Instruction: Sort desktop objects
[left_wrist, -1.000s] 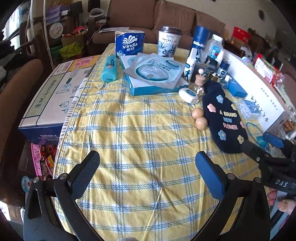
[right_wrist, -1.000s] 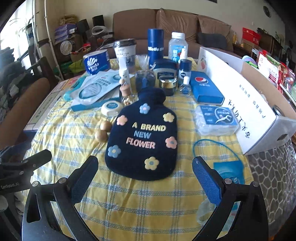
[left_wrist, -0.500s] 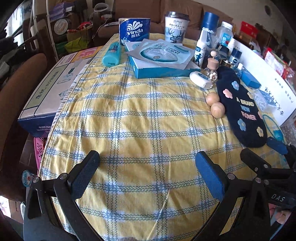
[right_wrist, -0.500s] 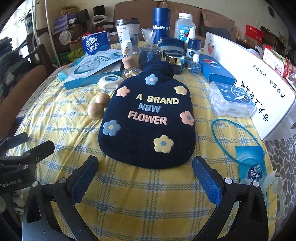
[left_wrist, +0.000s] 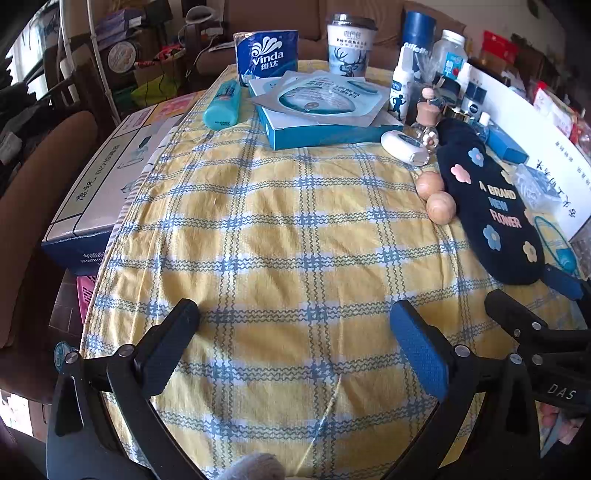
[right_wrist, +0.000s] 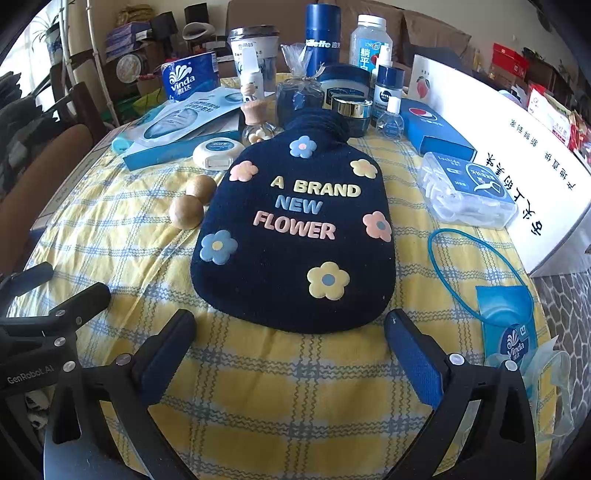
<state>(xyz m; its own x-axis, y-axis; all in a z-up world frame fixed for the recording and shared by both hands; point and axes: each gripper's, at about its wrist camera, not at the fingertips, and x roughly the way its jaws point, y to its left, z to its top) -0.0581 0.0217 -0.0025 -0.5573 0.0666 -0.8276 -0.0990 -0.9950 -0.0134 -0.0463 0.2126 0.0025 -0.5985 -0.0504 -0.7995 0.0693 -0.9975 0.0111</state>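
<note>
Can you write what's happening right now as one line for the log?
left hand-held gripper: open, empty, over tablecloth | right hand-held gripper: open, empty, facing hot-water bottle | nothing grasped

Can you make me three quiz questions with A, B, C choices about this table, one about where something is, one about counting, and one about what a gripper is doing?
1. Where are the wooden balls?
A. Beside the navy hot-water bottle cover
B. Inside the white cardboard box
C. On top of the Vinda tissue roll

2. How many wooden balls are there?
A. One
B. Two
C. Four

3. What is the right gripper doing?
A. Squeezing the blue Gillette can
B. Holding the dental floss case
C. Open, holding nothing

Answers:
1. A, they lie on the cloth at the cover's edge.
2. B, a pair shows in both views.
3. C, its fingers stand wide apart over bare yellow checked tablecloth, just short of the cover.
</note>
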